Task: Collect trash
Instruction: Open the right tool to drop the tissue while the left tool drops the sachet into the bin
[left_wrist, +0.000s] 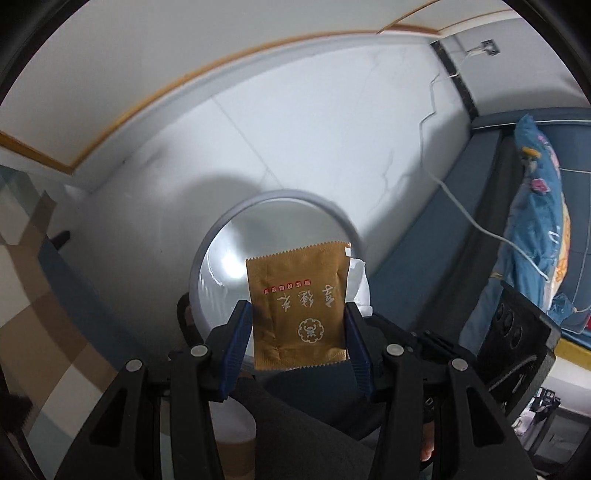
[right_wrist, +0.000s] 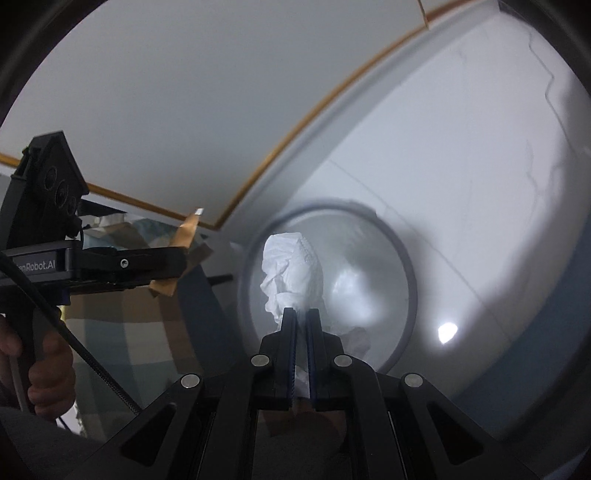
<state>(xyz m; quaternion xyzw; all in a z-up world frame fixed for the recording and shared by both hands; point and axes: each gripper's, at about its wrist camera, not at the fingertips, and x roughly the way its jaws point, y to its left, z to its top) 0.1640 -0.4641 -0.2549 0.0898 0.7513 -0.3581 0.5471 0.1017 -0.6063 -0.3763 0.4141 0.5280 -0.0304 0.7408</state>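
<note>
While clamped: brown sachet (left_wrist: 300, 308), creased.

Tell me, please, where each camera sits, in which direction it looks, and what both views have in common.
Left wrist: sits on the left gripper, looking along its fingers at the brown packet they hold above the round bin; the person's dark-clothed leg shows below.
Right wrist: sits on the right gripper, looking at the white tissue it clamps; the person's hand shows at left.
Shared: bin, tissue, packet.
</note>
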